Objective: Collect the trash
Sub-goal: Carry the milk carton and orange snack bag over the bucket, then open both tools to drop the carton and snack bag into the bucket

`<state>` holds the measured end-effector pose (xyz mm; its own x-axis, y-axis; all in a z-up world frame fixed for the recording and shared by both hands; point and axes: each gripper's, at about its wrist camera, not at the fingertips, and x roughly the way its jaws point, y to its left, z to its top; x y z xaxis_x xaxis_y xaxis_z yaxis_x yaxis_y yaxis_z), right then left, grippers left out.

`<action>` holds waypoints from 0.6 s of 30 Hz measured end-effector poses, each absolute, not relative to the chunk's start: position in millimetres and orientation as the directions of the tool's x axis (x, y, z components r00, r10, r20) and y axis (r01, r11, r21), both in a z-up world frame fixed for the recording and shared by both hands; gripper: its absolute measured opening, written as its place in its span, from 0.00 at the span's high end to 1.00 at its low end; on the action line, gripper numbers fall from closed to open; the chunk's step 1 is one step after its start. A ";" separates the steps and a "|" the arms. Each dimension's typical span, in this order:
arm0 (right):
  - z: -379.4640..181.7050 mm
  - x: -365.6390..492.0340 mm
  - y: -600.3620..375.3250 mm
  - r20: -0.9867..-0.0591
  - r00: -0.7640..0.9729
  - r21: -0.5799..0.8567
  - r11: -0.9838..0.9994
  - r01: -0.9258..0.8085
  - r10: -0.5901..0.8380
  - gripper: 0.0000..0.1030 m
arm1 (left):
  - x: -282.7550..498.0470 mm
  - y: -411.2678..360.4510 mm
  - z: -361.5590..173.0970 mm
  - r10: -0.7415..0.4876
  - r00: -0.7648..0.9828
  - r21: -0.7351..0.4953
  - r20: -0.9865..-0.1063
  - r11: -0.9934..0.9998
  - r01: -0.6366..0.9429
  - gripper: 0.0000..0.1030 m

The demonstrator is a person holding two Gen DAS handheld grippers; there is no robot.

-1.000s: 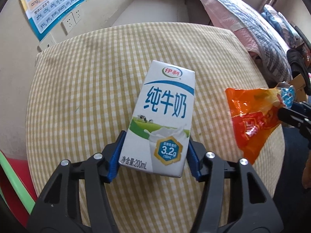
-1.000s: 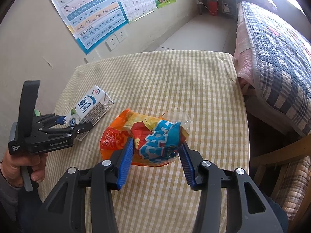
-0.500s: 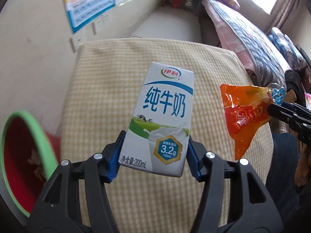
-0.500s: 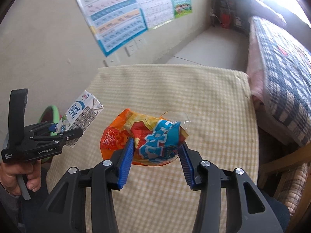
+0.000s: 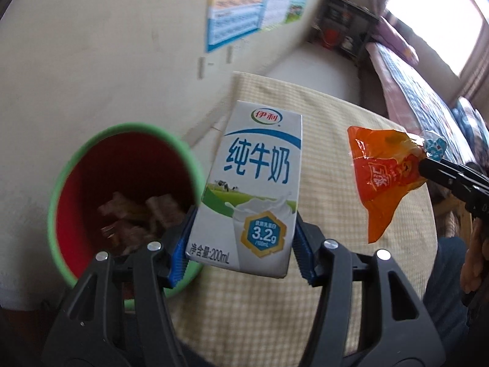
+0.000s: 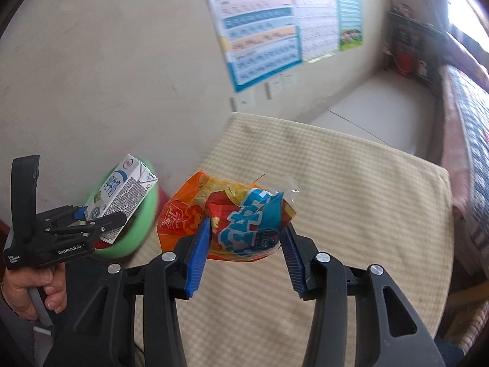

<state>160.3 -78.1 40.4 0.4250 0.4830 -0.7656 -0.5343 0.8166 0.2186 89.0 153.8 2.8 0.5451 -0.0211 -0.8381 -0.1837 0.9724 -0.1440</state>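
Left wrist: left gripper [image 5: 240, 252] clamped on white-blue 200 mL milk carton [image 5: 250, 183], lifted clear of checked tablecloth [image 5: 321, 312]. Red bin with green rim [image 5: 61, 180] just left of jaws, not under carton; early release risks miss. Reads "纯牛奶", "伊利", "3.2g", "200mL".

Right wrist: right gripper [image 6: 246, 257] pinching crumpled orange-blue snack wrapper [image 6: 226, 223] above tablecloth, bin well left; slick film may slip. Print unreadable. Left gripper body marked "GenRobot.AI".

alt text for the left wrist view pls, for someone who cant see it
The left tongs grip a white and blue milk carton by its lower end, beside a red bin with a green rim that has scraps inside. At right, the other tongs hold an orange snack bag above a checked table.
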 end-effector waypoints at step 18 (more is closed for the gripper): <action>46.7 141.7 103.7 -0.741 0.329 0.177 0.644 -0.744 0.585 0.57 | 16.0 289.6 7.2 0.076 0.590 -0.242 -0.804 0.864 -0.442 0.52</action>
